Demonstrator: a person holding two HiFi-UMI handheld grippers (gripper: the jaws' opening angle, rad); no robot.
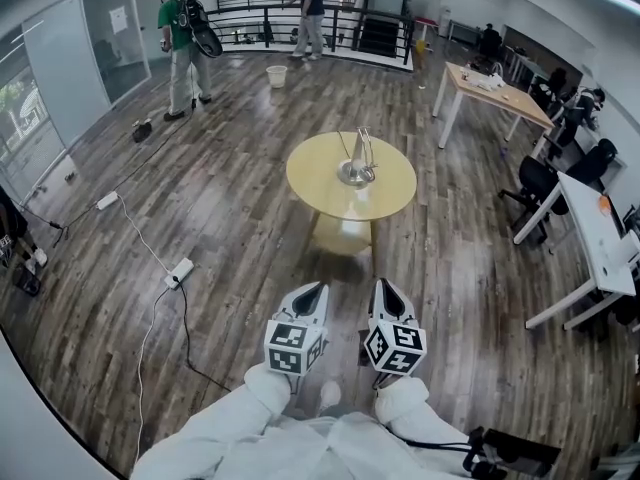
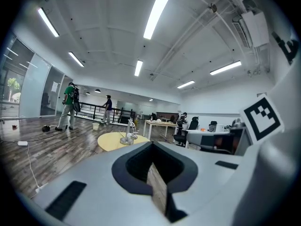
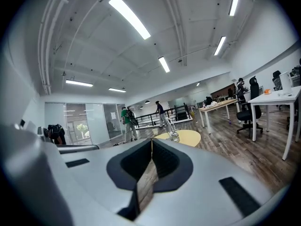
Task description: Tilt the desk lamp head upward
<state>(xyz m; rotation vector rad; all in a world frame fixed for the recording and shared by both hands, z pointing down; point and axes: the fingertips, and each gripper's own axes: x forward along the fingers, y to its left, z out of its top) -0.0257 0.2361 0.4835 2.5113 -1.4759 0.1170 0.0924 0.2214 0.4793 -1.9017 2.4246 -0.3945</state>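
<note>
A silver desk lamp (image 1: 357, 160) stands on a round yellow table (image 1: 322, 183) in the middle of the room, its head hanging low over the round base. Far short of the table, both grippers are held close to my body. My left gripper (image 1: 309, 294) is shut and empty. Beside it my right gripper (image 1: 386, 290) is shut with nothing in it. The lamp (image 2: 129, 134) shows small and distant in the left gripper view, and the lamp (image 3: 172, 128) shows likewise in the right gripper view.
Wood floor lies between me and the table. A cable with a power strip (image 1: 179, 271) runs on the floor at left. White desks (image 1: 590, 230) and office chairs (image 1: 534, 182) stand at right. Two people (image 1: 182, 50) stand near a railing (image 1: 290, 13) at the back.
</note>
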